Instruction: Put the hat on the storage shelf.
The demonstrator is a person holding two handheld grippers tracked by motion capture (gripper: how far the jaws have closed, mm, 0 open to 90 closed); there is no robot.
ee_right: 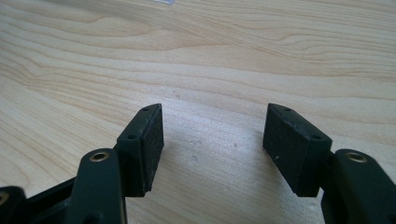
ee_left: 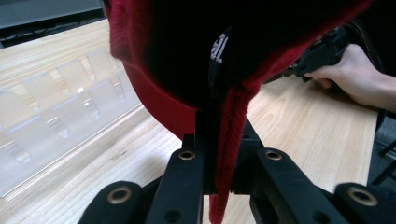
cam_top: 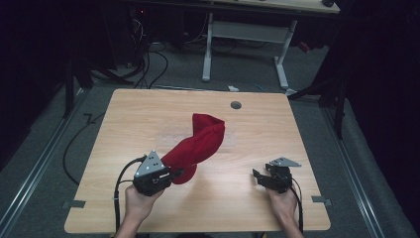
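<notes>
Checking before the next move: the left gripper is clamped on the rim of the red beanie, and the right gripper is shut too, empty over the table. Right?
Not quite. The right gripper is open, as the right gripper view shows. The left gripper does clamp the red beanie.

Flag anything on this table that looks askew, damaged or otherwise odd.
Nothing looks damaged or spilled. The red knit hat is not lying flat: the left tongs pinch its rim, so it stretches at a slant, far end on the wooden table. The right tongs are open with nothing between them.
</notes>
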